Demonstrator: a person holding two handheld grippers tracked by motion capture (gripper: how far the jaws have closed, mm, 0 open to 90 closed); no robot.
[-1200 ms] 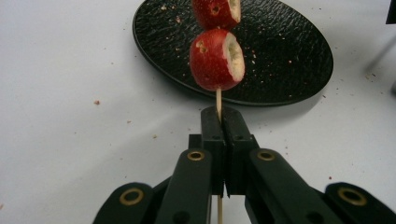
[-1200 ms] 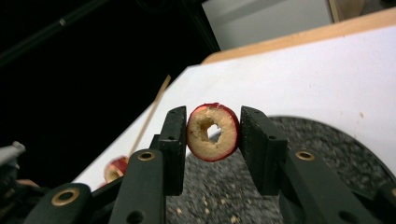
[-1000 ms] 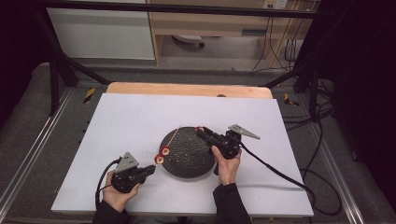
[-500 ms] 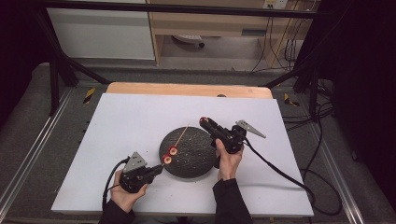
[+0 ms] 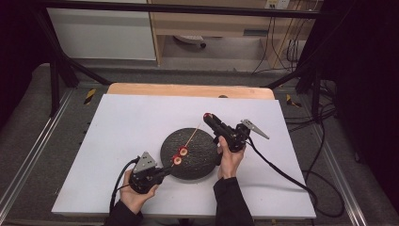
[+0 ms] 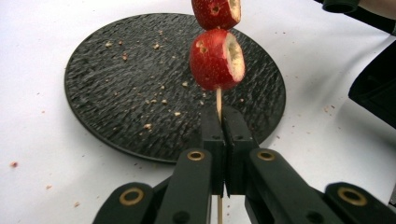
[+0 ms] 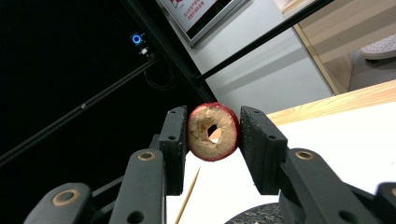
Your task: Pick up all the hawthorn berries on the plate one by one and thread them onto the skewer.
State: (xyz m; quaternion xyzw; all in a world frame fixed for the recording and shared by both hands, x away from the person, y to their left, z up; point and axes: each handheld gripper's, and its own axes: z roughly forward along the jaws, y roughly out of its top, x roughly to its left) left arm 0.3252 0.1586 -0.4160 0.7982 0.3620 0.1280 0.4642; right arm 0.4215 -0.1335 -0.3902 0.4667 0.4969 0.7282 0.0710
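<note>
We hold the skewer (image 6: 218, 100) pinched by its blunt end in the left gripper (image 5: 165, 170), jaws closed on the stick, two fruit pieces (image 6: 217, 59) threaded above the plate (image 5: 202, 162). The right gripper (image 5: 207, 117) clamps a cored slice (image 7: 213, 131) between its pads. The skewer's long axis runs up and to the right; its free tip (image 5: 198, 126) lies just beside the slice. We judge that the hole must meet that tip along this axis.

High view looks forward, down from above table (image 5: 117, 117), far off. Gripper views ride close behind jaws (left faces down, right upward); all share skewer (image 5: 190, 138), black plate (image 6: 116, 93).
</note>
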